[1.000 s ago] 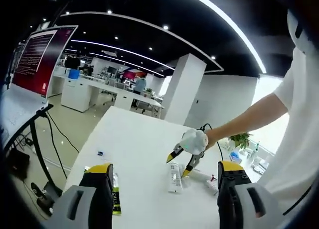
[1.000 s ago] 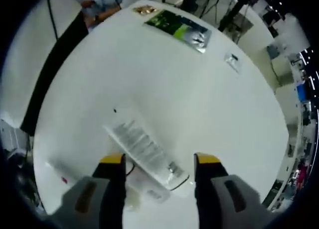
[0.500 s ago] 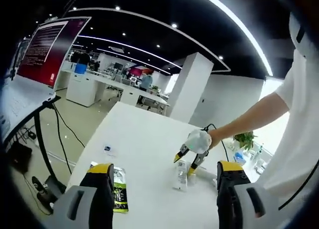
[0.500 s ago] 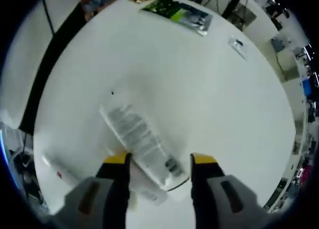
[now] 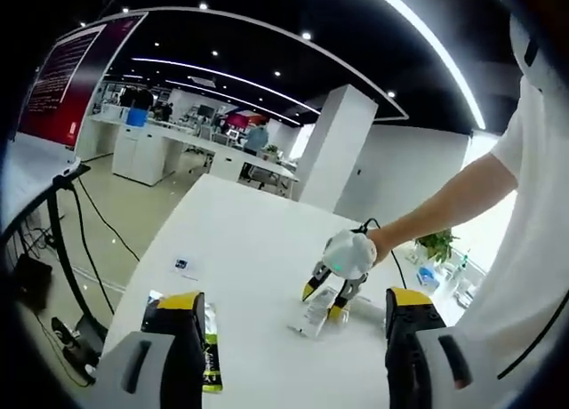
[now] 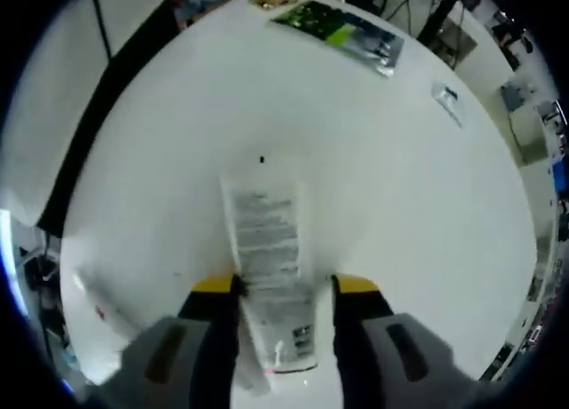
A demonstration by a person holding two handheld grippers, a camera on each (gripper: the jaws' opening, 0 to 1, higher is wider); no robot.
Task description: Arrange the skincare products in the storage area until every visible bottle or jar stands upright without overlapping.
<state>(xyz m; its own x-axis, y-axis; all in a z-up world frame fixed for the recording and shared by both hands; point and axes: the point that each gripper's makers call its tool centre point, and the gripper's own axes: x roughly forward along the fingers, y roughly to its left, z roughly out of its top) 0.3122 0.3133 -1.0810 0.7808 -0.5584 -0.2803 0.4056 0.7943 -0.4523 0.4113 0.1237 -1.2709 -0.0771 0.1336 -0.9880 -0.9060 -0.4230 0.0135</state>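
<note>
Right gripper (image 6: 277,286) is clamping on a white tube (image 6: 267,249), jaws touching both of its sides near the lower end; the printed body is running straight out ahead between the jaws. In the left gripper view the same right gripper (image 5: 325,295) is pinching the tube (image 5: 313,313) at the white table (image 5: 249,249), with one end of the tube looking slightly raised, though contact with the table is hard to judge.

Left gripper (image 5: 284,338) is hanging with its jaws spread wide, nothing between them. A green sachet (image 5: 210,356) is lying flat just beside its left jaw. Seen from the right gripper, the green sachet (image 6: 342,31) is far ahead, and a small packet (image 6: 447,102) is ahead and to the right.

Another slim white tube (image 6: 107,304) is lying flat to the left of the right gripper's left jaw, well clear of the held one.

Suggestion for this step: keep the squeeze firm but not crushing, since the tube is probably soft and will bulge or slip. Rotate about the cap end so it pivots upright, then set it down on the flat end square to the table. Release slowly, as a narrow base is likely tippy. Keep clear of the neighbouring tube while swinging.
</note>
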